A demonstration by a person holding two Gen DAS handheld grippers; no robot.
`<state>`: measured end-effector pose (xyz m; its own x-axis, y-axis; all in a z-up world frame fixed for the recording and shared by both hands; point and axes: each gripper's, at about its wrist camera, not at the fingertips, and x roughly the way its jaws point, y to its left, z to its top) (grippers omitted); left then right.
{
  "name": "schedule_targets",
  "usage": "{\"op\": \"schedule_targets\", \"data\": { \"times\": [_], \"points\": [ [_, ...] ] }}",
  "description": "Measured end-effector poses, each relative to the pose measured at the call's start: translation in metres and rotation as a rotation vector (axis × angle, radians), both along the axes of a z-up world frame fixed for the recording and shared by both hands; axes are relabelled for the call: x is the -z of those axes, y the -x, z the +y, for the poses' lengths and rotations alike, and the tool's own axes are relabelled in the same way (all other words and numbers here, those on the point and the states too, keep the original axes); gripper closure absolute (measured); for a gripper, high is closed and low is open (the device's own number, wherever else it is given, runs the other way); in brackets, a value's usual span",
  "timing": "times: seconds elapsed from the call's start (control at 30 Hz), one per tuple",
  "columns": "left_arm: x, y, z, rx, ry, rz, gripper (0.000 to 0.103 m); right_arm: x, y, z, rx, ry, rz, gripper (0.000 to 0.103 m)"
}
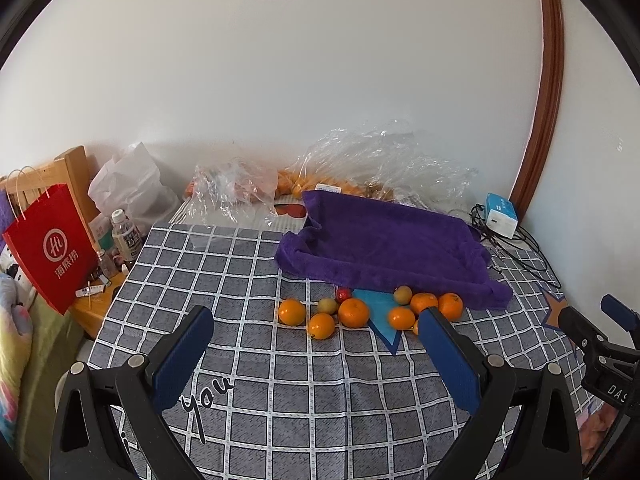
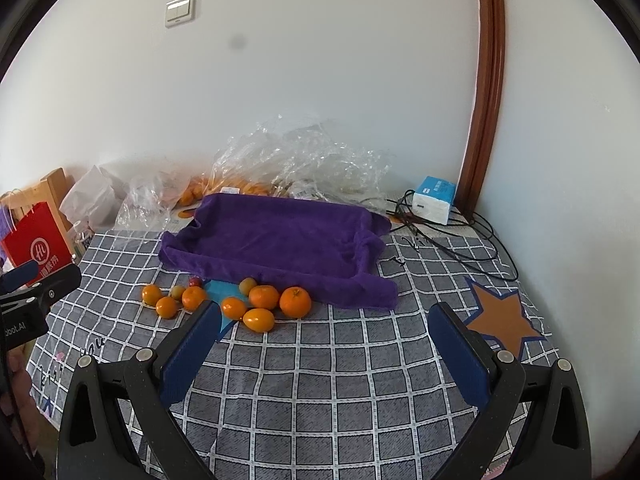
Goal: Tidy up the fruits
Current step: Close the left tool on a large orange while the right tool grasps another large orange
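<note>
Several oranges (image 1: pixel 353 312) (image 2: pixel 295 301) lie in a loose row on the checked tablecloth, just in front of a purple cloth-covered tray (image 1: pixel 384 242) (image 2: pixel 276 236). Among them are two small yellow-green fruits (image 1: pixel 403 295) (image 2: pixel 248 285) and one small red fruit (image 1: pixel 343 295) (image 2: pixel 195 281). My left gripper (image 1: pixel 316 320) hangs open above the cloth, short of the fruit row, nothing between its fingers. My right gripper (image 2: pixel 326 320) is also open and empty, to the right of the fruits. Each gripper shows at the edge of the other's view.
Clear plastic bags (image 1: pixel 384 160) (image 2: pixel 304 156) with more oranges lie against the wall behind the tray. A blue-white box (image 1: pixel 501 216) (image 2: pixel 434 200) and black cables (image 2: pixel 448 240) sit at the back right. A red paper bag (image 1: pixel 48 248) and a bottle (image 1: pixel 126 236) stand left of the table.
</note>
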<state>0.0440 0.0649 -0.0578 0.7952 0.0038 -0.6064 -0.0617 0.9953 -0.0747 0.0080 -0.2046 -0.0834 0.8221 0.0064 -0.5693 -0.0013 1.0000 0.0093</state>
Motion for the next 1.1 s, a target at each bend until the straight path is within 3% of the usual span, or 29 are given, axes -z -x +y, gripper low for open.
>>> {"op": "schedule_targets", "data": {
  "times": [0.13, 0.3, 0.43, 0.57, 0.9, 1.1],
  "points": [
    [0.019, -0.013, 0.006, -0.01, 0.015, 0.011, 0.0, 0.022, -0.018, 0.002, -0.004, 0.015, 0.025, 0.001],
    [0.049, -0.027, 0.012, -0.005, -0.021, 0.053, 0.001, 0.049, -0.043, 0.004, -0.037, -0.017, 0.082, 0.001],
    [0.074, -0.04, 0.025, -0.014, -0.007, 0.113, 0.011, 0.071, -0.062, 0.012, -0.06, 0.001, 0.121, 0.003],
    [0.092, -0.048, 0.04, 0.006, 0.045, 0.162, 0.025, 0.089, -0.081, 0.015, -0.069, -0.029, 0.175, 0.016],
    [0.122, -0.063, 0.06, 0.003, 0.038, 0.227, 0.025, 0.113, -0.119, 0.017, -0.078, -0.061, 0.204, 0.041],
    [0.129, -0.077, 0.06, 0.013, 0.041, 0.234, 0.025, 0.129, -0.14, 0.022, -0.112, -0.06, 0.24, 0.043]
  ]
}}
